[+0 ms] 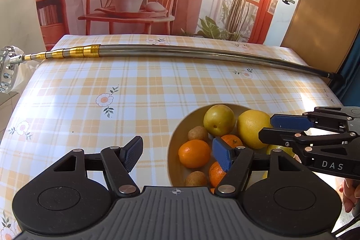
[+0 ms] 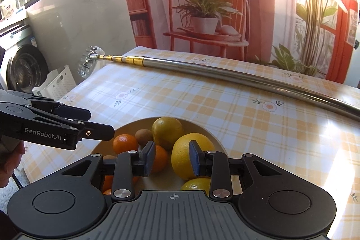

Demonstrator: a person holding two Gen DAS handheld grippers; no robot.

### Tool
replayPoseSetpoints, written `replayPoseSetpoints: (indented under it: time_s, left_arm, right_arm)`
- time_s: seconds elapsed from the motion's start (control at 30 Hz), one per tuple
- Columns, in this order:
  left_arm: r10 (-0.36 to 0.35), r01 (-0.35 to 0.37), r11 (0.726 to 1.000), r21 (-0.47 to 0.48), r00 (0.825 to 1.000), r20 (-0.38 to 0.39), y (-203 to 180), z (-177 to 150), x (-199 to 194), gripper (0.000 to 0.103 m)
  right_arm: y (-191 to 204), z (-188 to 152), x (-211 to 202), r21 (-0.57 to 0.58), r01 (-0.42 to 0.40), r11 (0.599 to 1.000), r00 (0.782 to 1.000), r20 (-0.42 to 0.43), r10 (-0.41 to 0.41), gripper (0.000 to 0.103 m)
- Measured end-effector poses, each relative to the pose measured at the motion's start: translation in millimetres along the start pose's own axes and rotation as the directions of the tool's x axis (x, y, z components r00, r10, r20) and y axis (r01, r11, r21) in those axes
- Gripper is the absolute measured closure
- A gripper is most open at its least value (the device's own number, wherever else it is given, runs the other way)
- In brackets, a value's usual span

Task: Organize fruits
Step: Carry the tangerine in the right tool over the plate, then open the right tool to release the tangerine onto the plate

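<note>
Both grippers hover over the bowl (image 2: 216,138) with jaws wide; we should center the right gripper (image 2: 172,158) squarely around the big lemon (image 2: 182,156).

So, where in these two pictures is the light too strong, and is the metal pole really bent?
Left wrist view: sun washes out the tablecloth at left and the backdrop's upper right. Right wrist view: strong glare on the tablecloth at right. In both, the telescopic pole bows, probably from fisheye distortion; the fruit stays sharp.
</note>
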State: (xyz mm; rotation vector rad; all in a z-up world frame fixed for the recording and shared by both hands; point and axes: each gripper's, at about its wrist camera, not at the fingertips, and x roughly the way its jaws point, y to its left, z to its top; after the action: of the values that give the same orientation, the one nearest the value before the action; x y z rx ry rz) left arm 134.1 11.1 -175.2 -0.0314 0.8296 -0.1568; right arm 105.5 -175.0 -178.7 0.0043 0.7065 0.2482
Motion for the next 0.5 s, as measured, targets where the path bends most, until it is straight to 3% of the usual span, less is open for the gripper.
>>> replayPoseSetpoints:
  time_s: [0.2, 0.4, 0.5]
  left_arm:
    - [-0.002, 0.002, 1.000, 0.001, 1.000, 0.015, 0, 1, -4, 0.029]
    - [-0.006, 0.005, 1.000, 0.008, 1.000, 0.020, -3, 1, -10, 0.027]
    - [-0.013, 0.013, 1.000, 0.017, 1.000, 0.019, -4, 1, -12, 0.019]
  right_arm:
    - [-6, 2, -5, 0.033, 0.056, 0.998, 0.998, -0.027, -0.056, 0.058]
    - [-8, 3, -13, 0.062, 0.075, 0.995, 0.997, -0.029, -0.074, 0.030]
    - [-7, 5, -19, 0.071, 0.074, 0.995, 0.997, -0.024, -0.072, 0.011]
